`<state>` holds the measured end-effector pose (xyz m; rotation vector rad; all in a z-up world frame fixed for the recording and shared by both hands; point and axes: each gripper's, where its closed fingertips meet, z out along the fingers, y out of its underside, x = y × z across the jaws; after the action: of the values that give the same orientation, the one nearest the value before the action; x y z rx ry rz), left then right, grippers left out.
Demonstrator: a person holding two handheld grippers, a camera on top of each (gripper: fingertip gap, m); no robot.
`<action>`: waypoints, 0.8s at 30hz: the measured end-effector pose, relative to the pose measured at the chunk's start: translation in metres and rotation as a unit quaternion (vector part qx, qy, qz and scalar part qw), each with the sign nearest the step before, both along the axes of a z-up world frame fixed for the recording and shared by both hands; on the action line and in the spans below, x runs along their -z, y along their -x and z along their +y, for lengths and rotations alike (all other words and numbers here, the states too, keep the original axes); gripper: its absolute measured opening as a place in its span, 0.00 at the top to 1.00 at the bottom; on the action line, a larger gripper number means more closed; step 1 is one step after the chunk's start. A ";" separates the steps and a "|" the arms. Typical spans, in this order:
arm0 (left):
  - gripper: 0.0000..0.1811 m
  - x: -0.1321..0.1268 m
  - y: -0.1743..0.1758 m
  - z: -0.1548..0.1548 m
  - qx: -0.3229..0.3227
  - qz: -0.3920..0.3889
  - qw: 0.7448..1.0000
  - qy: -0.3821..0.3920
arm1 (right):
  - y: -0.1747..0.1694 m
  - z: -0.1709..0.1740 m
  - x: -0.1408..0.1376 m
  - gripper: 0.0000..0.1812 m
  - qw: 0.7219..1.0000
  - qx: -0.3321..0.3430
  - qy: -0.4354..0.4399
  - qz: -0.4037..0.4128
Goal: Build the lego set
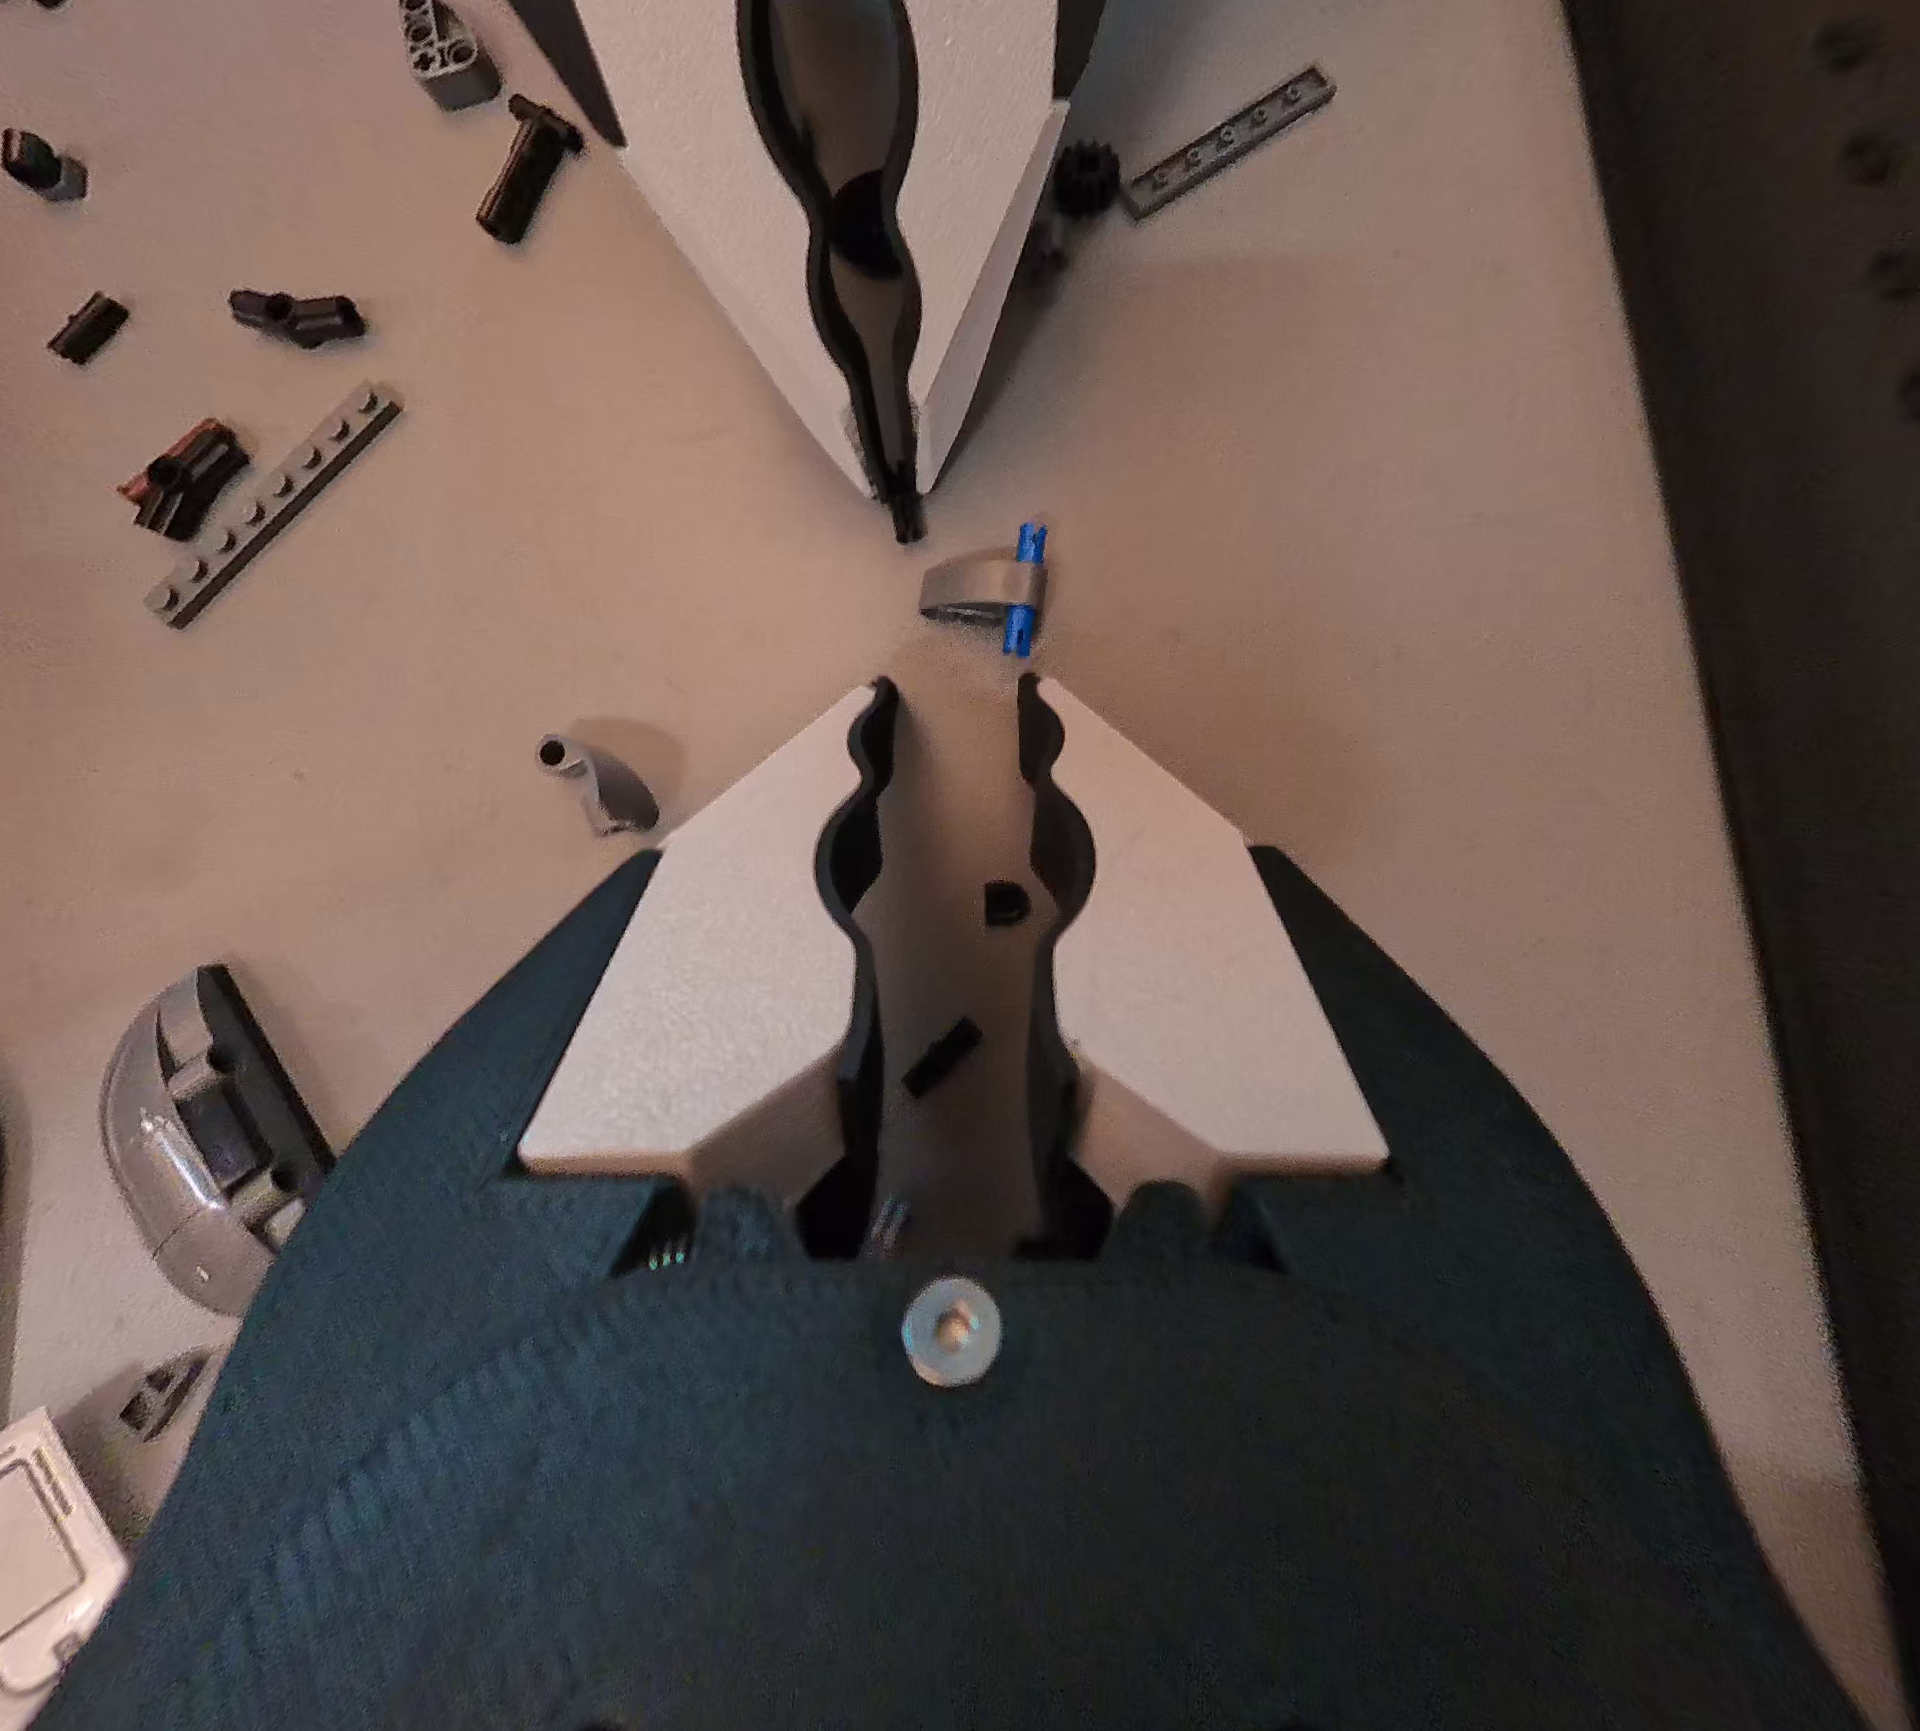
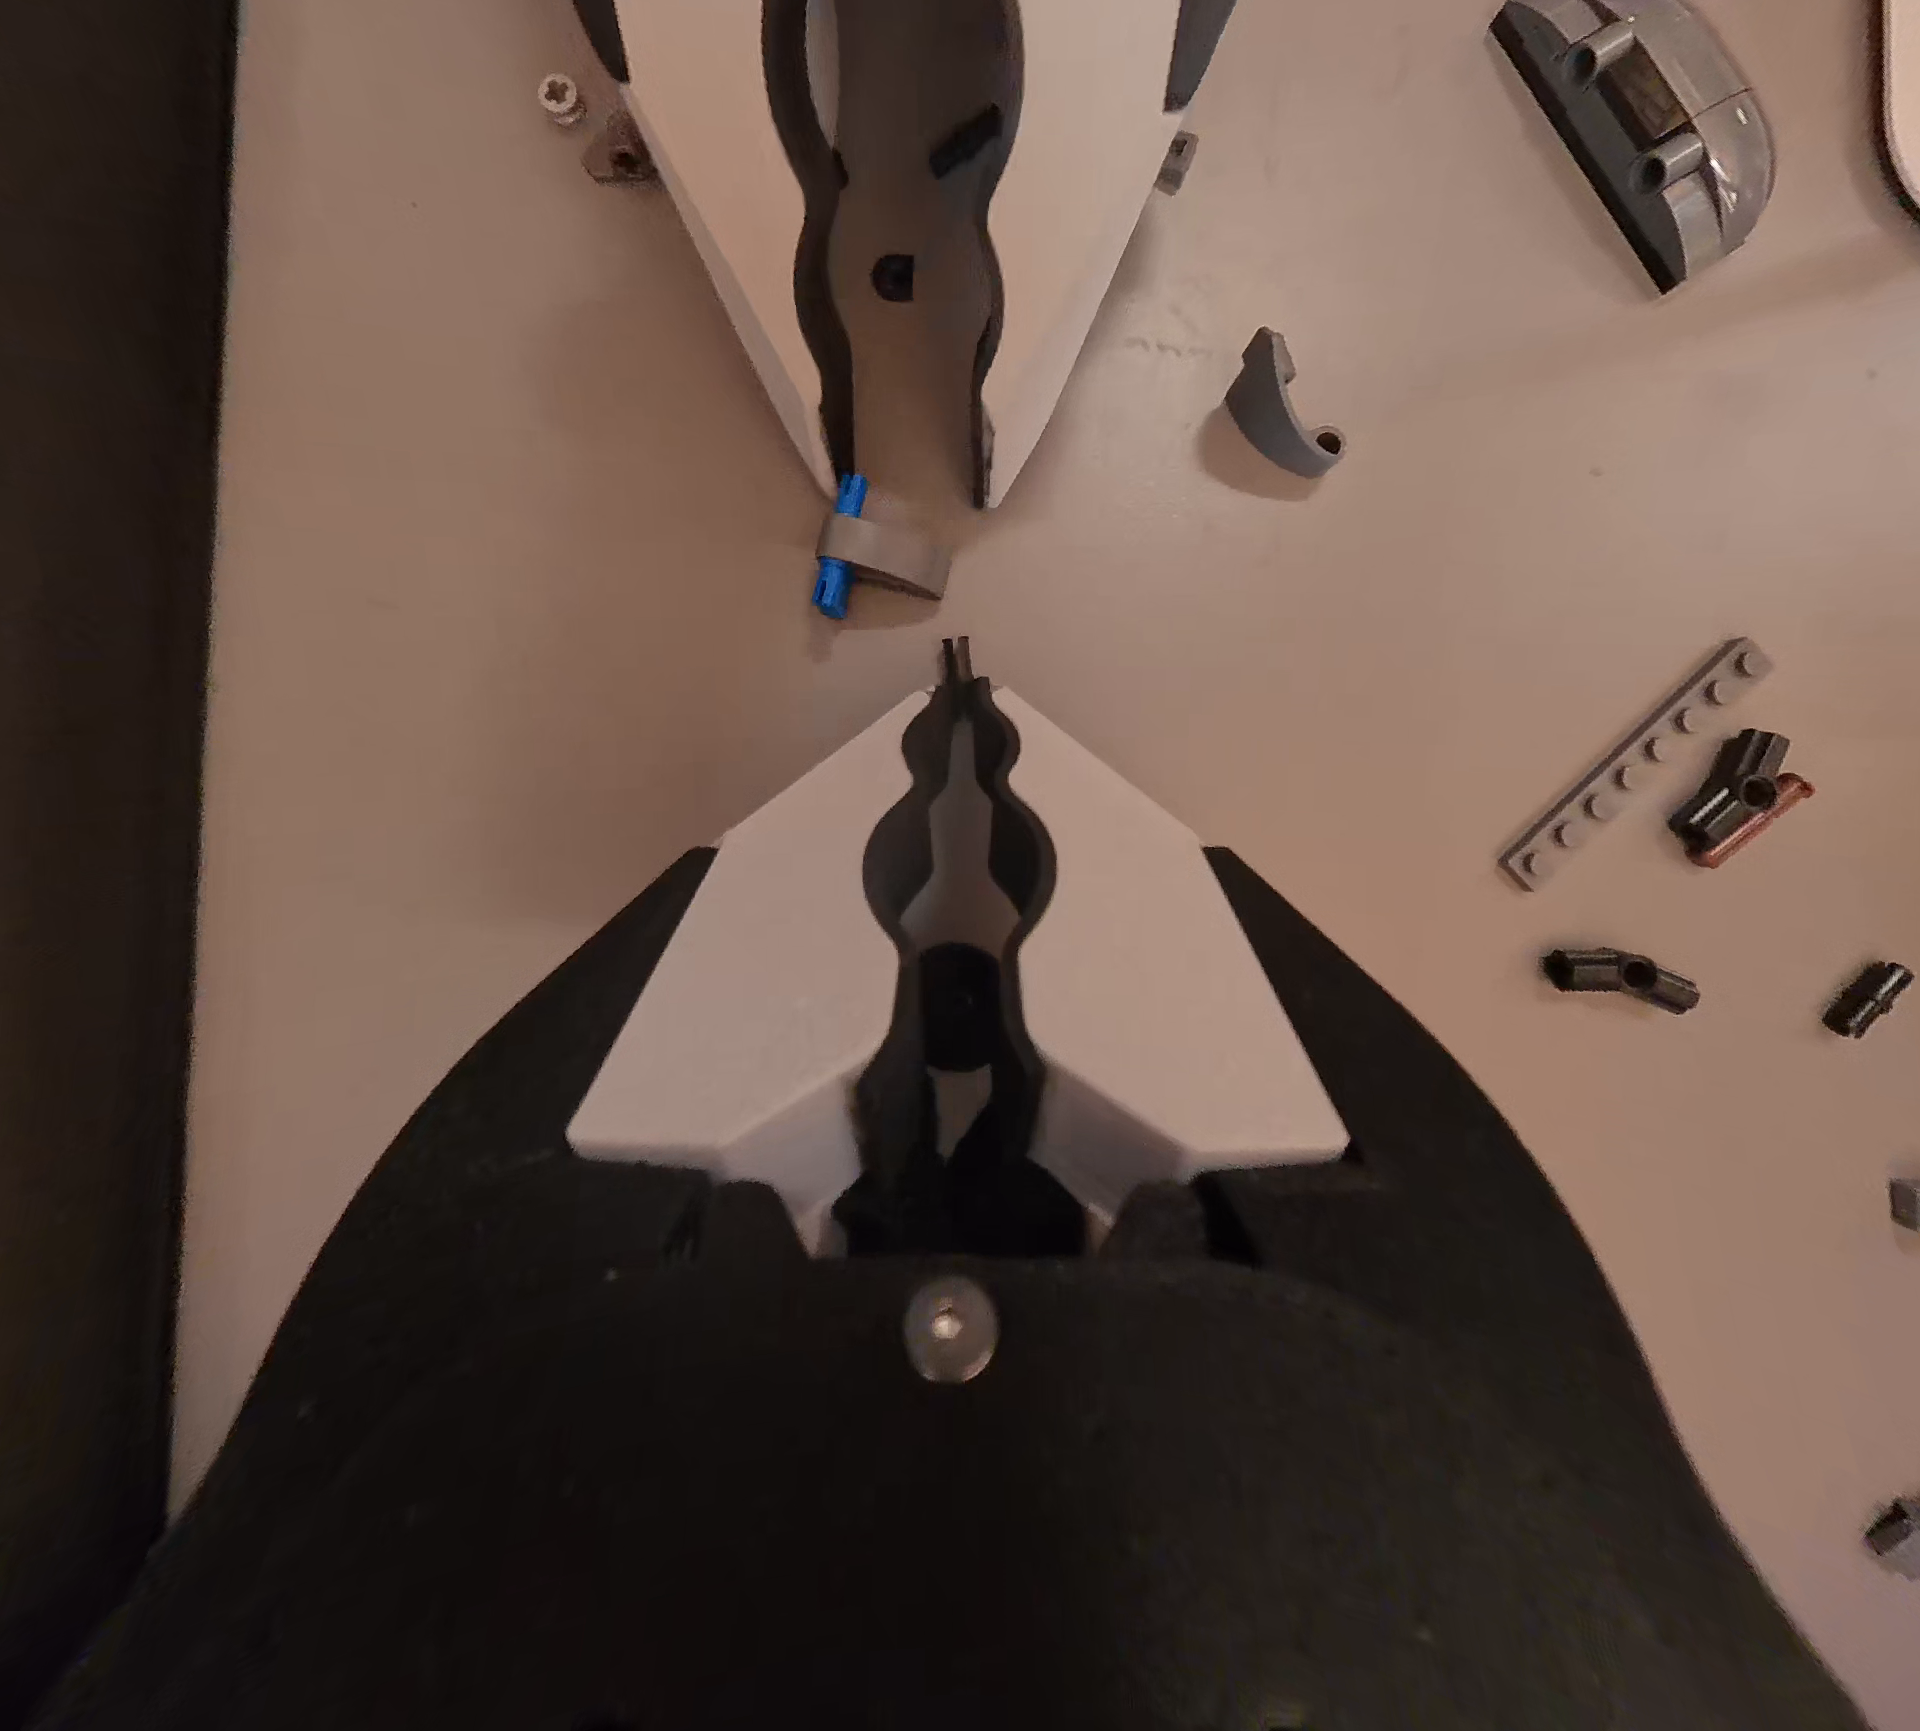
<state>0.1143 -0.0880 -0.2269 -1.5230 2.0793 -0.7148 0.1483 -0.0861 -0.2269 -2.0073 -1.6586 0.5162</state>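
Observation:
A small grey curved piece with a blue pin through it (image 1: 982,585) lies on the pale table, just ahead of my left gripper's right fingertip. It also shows in the right wrist view (image 2: 883,554). My left gripper (image 1: 956,686) is open and empty, low over the table, and also shows in the right wrist view (image 2: 909,486). My right gripper (image 2: 956,689) faces it tip to tip, shut on a small black pin (image 2: 956,658) that sticks out of its tips. It shows in the left wrist view (image 1: 907,497) beside the grey piece, a short gap away.
Loose parts lie around: a second grey curved piece (image 1: 603,777), a long grey plate (image 1: 275,502), black connectors (image 1: 296,313), a silver domed assembly (image 1: 208,1141), a short grey plate (image 1: 1231,143). Two small black bits (image 1: 1006,902) lie between my left fingers. A dark strip (image 1: 1766,538) borders the table. Across from one pair of fingers to the other is roughly 4 cm. My right tips are roughly 9 cm from the short grey plate (image 1: 1231,143).

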 end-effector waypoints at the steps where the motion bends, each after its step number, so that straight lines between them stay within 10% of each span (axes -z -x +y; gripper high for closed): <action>1: 0.88 0.000 0.002 0.000 0.000 0.002 1.000 0.002 | 0.000 0.000 0.000 0.99 1.000 0.000 0.000 0.000; 24: 0.92 0.000 0.000 -0.010 0.019 0.007 1.000 -0.004 | 0.000 -0.001 0.000 0.99 1.000 0.000 0.007 0.003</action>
<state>0.1148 -0.0976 -0.2271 -1.4931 2.1232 -0.7111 0.1486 -0.0873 -0.2270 -2.0131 -1.6558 0.5346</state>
